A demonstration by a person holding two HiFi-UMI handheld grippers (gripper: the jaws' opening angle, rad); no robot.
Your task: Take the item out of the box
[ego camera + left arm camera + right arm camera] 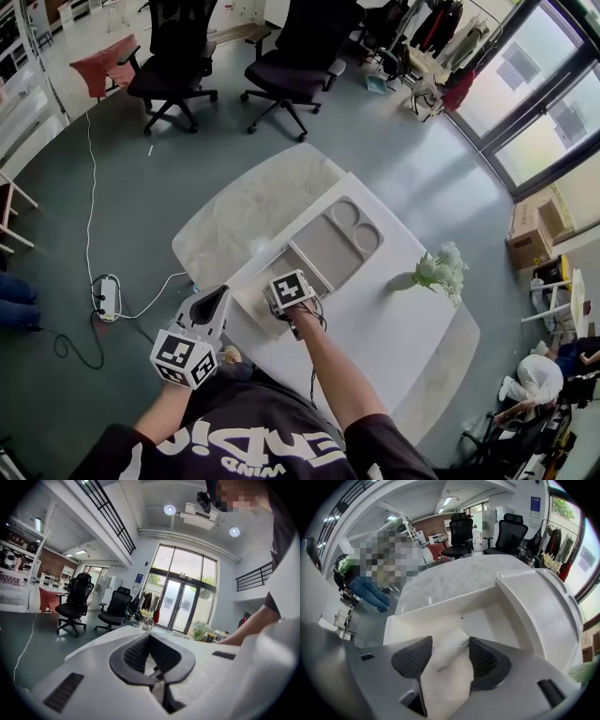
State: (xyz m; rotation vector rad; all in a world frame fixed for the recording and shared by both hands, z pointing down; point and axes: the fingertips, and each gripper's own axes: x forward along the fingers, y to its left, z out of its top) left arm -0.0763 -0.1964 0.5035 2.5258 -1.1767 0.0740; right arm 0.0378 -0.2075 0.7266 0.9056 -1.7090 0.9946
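An open white box point(440, 605) sits on the white table point(394, 323), with its grey-white lid point(335, 246) lying flat beside it. My right gripper point(450, 642) hangs over the box, shut on a soft white sheet-like item point(446, 670) that fills the gap between its dark pads. In the head view this gripper point(284, 302) is just over the near end of the box point(255, 298). My left gripper point(210, 307) is held off the table's left edge, apart from the box. Its pads meet at the tips point(150, 637) with nothing between them.
A vase of white flowers point(439, 268) stands on the table at the right. A marble-topped table point(246, 208) adjoins at the back left. Two black office chairs point(175, 58) stand on the floor beyond, and a power strip point(106, 298) lies at the left.
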